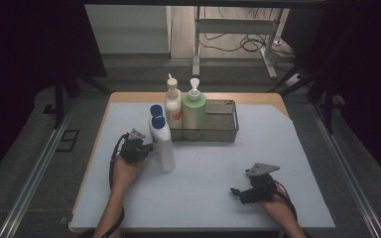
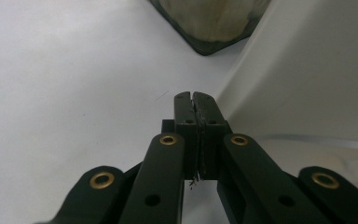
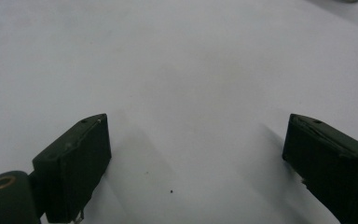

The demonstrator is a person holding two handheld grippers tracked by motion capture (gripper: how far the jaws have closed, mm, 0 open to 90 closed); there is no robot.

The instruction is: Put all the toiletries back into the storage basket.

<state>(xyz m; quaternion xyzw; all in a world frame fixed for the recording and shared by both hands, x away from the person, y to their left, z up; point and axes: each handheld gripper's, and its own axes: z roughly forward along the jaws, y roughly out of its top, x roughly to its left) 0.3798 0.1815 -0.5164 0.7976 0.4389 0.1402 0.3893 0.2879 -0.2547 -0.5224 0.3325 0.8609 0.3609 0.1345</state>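
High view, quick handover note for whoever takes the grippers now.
Left gripper: jaws shut on nothing, beside the blue-capped bottle, which stands on the mat in front of the tray; contact unclear.
Right gripper: open, holding nothing, near the mat's front right.
Done: two pump bottles stand in the tray's left end.
Left: probably the blue-capped bottle goes in too.

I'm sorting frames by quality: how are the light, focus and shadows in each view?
High view: dim, room dark at the sides, light falling on the table. Left gripper view: shut left gripper sharp, the bottle beside it a bright blur, the tray corner soft. Right gripper view: open right gripper casts soft shadows on the pale mat.
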